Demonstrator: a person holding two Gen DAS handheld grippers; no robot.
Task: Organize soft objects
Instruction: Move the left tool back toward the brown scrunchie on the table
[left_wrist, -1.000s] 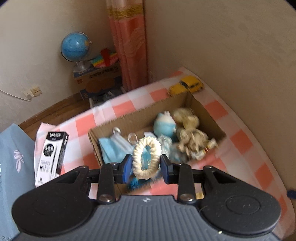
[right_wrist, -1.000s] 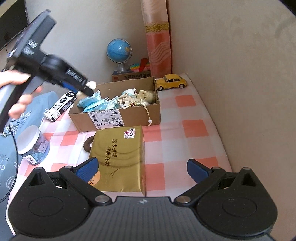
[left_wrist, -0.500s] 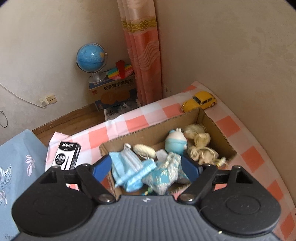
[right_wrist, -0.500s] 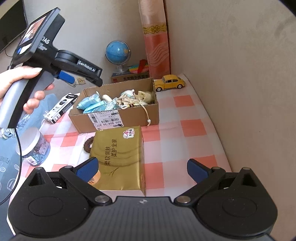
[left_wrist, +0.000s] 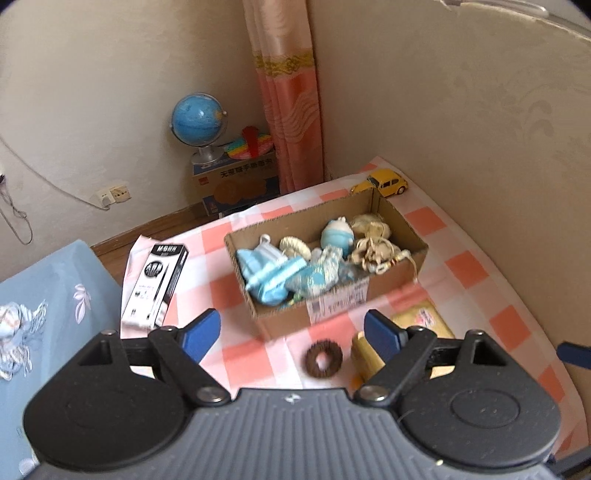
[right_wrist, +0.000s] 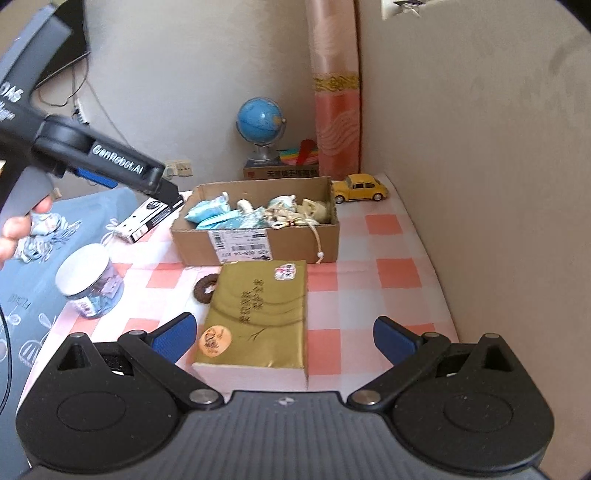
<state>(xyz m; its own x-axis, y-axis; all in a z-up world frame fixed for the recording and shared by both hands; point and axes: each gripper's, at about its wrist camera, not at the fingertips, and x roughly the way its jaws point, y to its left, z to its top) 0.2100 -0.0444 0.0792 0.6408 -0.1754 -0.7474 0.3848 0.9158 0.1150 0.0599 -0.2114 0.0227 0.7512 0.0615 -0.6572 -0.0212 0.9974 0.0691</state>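
A cardboard box (left_wrist: 391, 286) (right_wrist: 295, 247) on the pink checked cloth holds blue masks, a blue plush, beige cord items and a cream scrunchie (left_wrist: 295, 245). My left gripper (left_wrist: 291, 332) hovers above and in front of the box. Its jaws are opening wide with nothing between them. A brown scrunchie (left_wrist: 324, 359) (right_wrist: 206, 288) lies on the cloth just before the box, beside a gold tissue pack (right_wrist: 258, 314). My right gripper (right_wrist: 284, 336) stands open over the near end of that pack, empty. In the right wrist view the left gripper's fingers (right_wrist: 162, 184) point at the box's left end.
A yellow toy car (left_wrist: 384, 182) sits behind the box by the wall. A black-and-white carton (left_wrist: 155, 291) lies left of the box, and a lidded jar (right_wrist: 90, 282) stands nearer on the left. Blue bedding (left_wrist: 44, 314) borders the left side. A wall closes the right.
The left gripper let go of the cream scrunchie, which now lies in the box, opened wide, and drew back and up. The right gripper rose slightly.
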